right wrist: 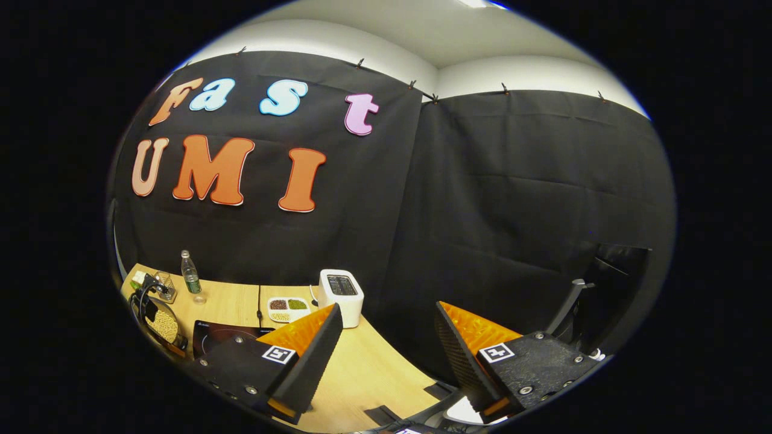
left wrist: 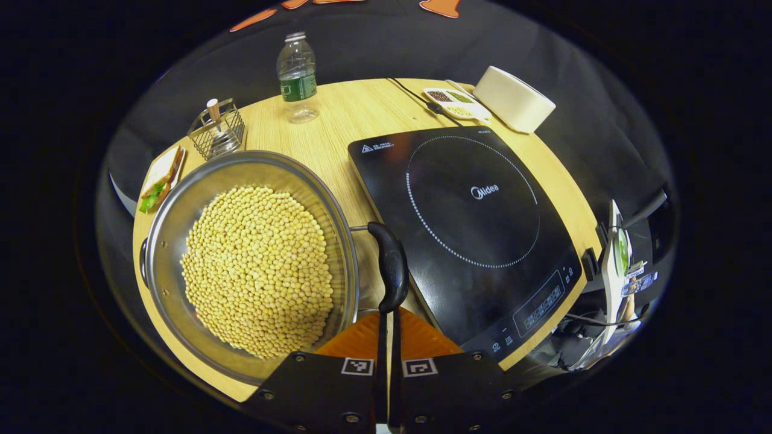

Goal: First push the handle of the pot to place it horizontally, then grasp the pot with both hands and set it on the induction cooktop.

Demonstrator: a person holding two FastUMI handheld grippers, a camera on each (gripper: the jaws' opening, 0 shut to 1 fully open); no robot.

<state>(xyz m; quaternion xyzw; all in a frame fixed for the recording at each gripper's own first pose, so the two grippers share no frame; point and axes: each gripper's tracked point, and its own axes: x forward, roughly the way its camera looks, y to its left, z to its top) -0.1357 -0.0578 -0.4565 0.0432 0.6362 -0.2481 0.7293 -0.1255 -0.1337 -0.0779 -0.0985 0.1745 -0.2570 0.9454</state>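
A steel pot (left wrist: pixel 253 175) full of yellow beans stands on the left of the wooden table (left wrist: pixel 338 120). Its black handle (left wrist: pixel 391 265) sticks out at the right rim and points back toward me. My left gripper (left wrist: pixel 389 319) is shut, its tips pressed together right at the handle's near end. The black induction cooktop (left wrist: pixel 476 229) lies just right of the pot. My right gripper (right wrist: pixel 386 328) is open and held above the table's right end, facing the wall. In the right gripper view the pot (right wrist: pixel 161 325), the cooktop (right wrist: pixel 211 334) and the other gripper (right wrist: pixel 146 299) appear far left.
Behind the pot are a water bottle (left wrist: pixel 297 78), a wire holder (left wrist: pixel 218 129) and a sandwich on a plate (left wrist: pixel 161 179). A white toaster (left wrist: pixel 512 99) and a divided dish (left wrist: pixel 455 102) sit behind the cooktop. A chair (right wrist: pixel 579 301) stands off the table's right.
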